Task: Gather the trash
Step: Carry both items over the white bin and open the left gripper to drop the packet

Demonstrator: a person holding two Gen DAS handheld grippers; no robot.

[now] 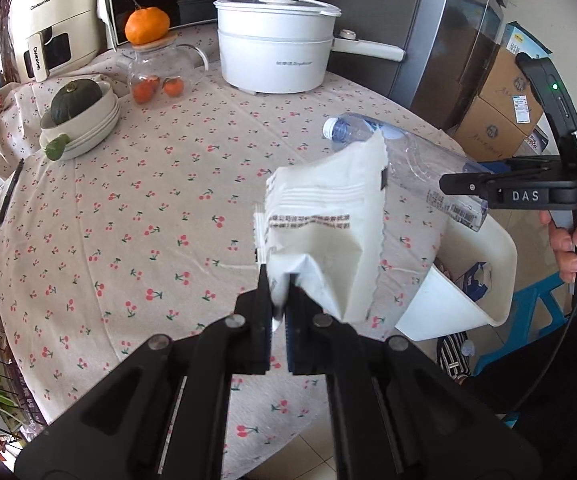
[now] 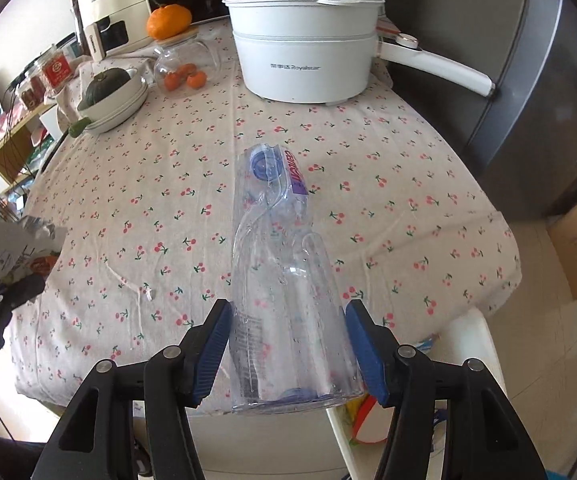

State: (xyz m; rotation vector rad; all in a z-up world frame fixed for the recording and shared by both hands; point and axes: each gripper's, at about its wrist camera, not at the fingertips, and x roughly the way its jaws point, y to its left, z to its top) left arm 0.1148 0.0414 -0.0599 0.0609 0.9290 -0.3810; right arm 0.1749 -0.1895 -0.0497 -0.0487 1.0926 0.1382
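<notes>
My left gripper (image 1: 279, 316) is shut on a white snack wrapper (image 1: 328, 232) and holds it up above the table's front edge. It also shows at the left edge of the right wrist view (image 2: 16, 252). My right gripper (image 2: 288, 344) is shut on an empty clear plastic bottle (image 2: 284, 280) with a blue cap, held by its base, cap pointing away. In the left wrist view the bottle (image 1: 416, 164) hangs over a white bin (image 1: 484, 280) beside the table, with the right gripper (image 1: 464, 188) at its base.
The table (image 2: 148, 200) has a cherry-print cloth. At the back stand a white electric pot (image 2: 308, 56), a glass jar with oranges (image 2: 184, 68), a bowl with a green squash (image 2: 112, 92) and a white appliance (image 1: 56, 20). A fridge (image 2: 528, 100) and cardboard boxes (image 1: 500, 112) are at the right.
</notes>
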